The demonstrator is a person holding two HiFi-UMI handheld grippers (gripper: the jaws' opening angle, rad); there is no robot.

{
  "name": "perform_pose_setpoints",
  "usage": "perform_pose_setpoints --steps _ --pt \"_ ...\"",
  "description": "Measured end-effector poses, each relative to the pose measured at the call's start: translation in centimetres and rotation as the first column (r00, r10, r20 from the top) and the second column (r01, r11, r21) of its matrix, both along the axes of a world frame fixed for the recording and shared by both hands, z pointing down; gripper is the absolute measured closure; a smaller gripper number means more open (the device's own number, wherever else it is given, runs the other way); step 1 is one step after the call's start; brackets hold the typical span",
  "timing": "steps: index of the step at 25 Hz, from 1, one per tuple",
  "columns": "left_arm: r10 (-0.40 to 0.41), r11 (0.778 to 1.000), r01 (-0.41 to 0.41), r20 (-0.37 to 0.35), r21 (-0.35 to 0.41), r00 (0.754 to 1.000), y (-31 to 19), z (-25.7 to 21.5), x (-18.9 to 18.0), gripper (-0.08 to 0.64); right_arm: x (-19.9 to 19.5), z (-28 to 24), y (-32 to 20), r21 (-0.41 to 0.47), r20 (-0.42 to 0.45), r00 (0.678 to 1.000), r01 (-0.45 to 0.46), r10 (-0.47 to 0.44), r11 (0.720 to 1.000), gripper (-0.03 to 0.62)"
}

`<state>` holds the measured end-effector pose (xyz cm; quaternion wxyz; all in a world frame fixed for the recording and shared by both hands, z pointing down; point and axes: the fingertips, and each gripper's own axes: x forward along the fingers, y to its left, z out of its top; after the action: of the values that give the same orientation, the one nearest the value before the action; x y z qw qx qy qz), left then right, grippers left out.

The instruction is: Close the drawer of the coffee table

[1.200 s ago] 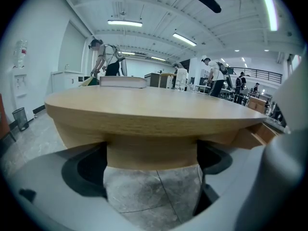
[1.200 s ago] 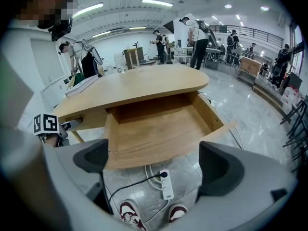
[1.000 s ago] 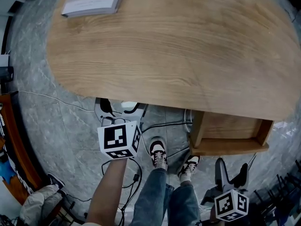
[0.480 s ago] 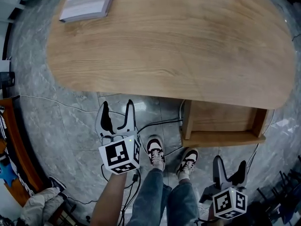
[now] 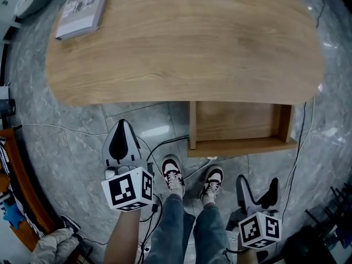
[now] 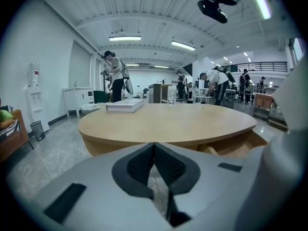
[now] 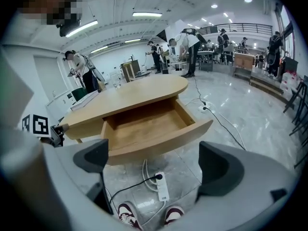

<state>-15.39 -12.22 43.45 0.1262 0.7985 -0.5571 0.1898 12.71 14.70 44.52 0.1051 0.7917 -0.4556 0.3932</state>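
head view: oval wooden coffee table (image 5: 181,43) on a grey stone floor (image 5: 66,142). its drawer (image 5: 242,146) stands pulled out from the near edge toward the person, under the right half of the top. it is open and its interior is bare. a book (image 5: 81,7) lies on the top at the far left end. the left gripper (image 5: 122,124) hovers over the floor left of the drawer, clear of the table edge and touching nothing. the right gripper (image 5: 257,183) hangs lower in the frame, before the drawer's front panel and apart from it. the person's two shoes (image 5: 171,175) stand between the grippers, just before the drawer front.

left gripper view: the jaws have just been closing and meet pad to pad, clenched on nothing. the table top lies beyond them, with the book and what looks like a glass (image 6: 172,96) on it — too small to be sure.

right gripper view: jaws spread wide, released, nothing between the pads. the open drawer sits beyond the gap — a white power strip (image 7: 162,186) with a black cable (image 7: 130,189) lies on the floor just before the drawer front.
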Motion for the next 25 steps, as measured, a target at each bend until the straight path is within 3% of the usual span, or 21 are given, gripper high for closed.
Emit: perform_pose_setpoints --steps 6,9,13,16,20,25 --pt "0.132 0.991 -0.132 -0.005 0.034 0.991 2.2 -3.0 4.5 0.563 1.2 -0.7 1.4 0.076 -0.039 0.998 0.045 -0.042 0.996 0.005" --pt "0.186 0.981 -0.187 0.032 0.055 0.982 3.2 -4.1 6.6 0.563 1.7 0.3 2.0 0.083 -0.07 0.995 0.08 -0.075 0.993 0.005" --pt "0.3 0.949 -0.306 0.084 0.069 0.95 4.7 -4.9 9.6 0.563 2.0 2.6 2.8 0.096 -0.088 0.993 0.087 -0.079 0.992 0.005" --pt "0.376 0.923 -0.382 0.103 0.041 0.921 5.8 -4.7 11.2 0.563 0.7 5.0 2.4 0.107 -0.089 0.986 0.147 -0.138 0.983 0.005" --pt "0.389 0.919 -0.393 0.11 0.017 0.915 6.2 -4.0 12.2 0.563 -0.6 7.4 0.7 0.109 -0.129 0.959 0.267 -0.253 0.957 0.005" --pt "0.404 0.913 -0.408 0.124 0.007 0.906 6.0 -3.0 12.6 0.563 0.0 9.4 -1.0 0.145 -0.155 0.951 0.289 -0.266 0.946 0.009"
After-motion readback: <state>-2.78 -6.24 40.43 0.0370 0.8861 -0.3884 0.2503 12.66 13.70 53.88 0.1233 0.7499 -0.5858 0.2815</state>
